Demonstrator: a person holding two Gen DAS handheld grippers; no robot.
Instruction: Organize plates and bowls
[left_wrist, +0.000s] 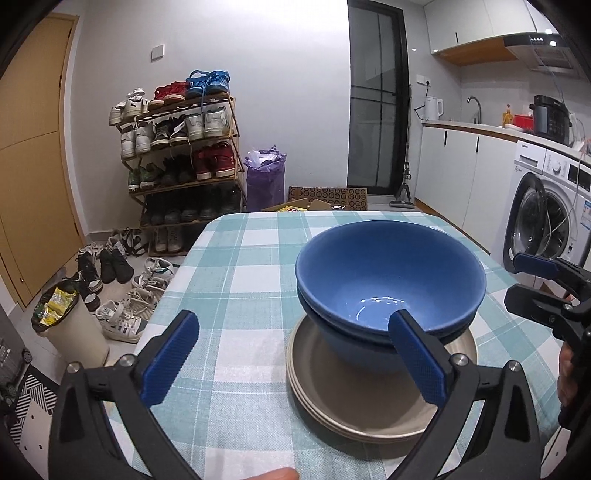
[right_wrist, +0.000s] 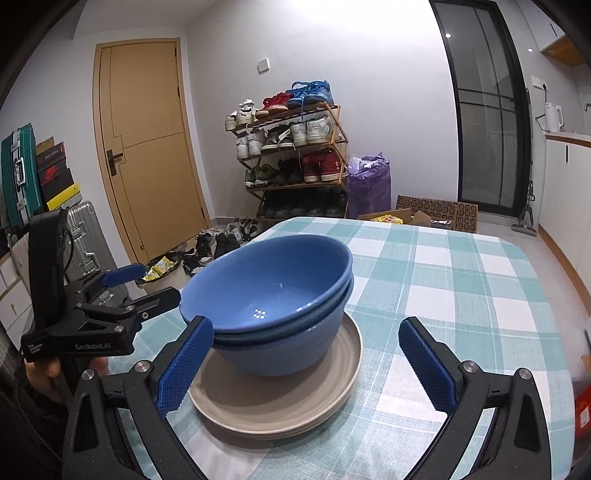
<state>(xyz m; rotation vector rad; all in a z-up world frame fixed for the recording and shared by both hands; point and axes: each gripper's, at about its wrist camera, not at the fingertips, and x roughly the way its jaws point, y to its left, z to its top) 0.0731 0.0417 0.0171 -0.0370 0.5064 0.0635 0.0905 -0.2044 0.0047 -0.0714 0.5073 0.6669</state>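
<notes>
Left wrist view puts the nested blue bowls (left_wrist: 390, 280) at about one o'clock from the left gripper (left_wrist: 293, 363), seated on the stacked beige plates (left_wrist: 354, 391) on the checked tablecloth (left_wrist: 236, 280); its jaws stand wide and hold nothing, the right-hand pad overlapping the bowls' near rim in the picture, contact unclear; the right gripper (left_wrist: 524, 280) waits at three o'clock, also spread. Right wrist view puts the pile at eleven o'clock from the right gripper (right_wrist: 306, 363), so neither hand looks clearly nearer; only here do the bowls (right_wrist: 269, 291) show as sitting off-centre on the plates (right_wrist: 280, 402), with the left gripper (right_wrist: 144, 284) at nine o'clock
</notes>
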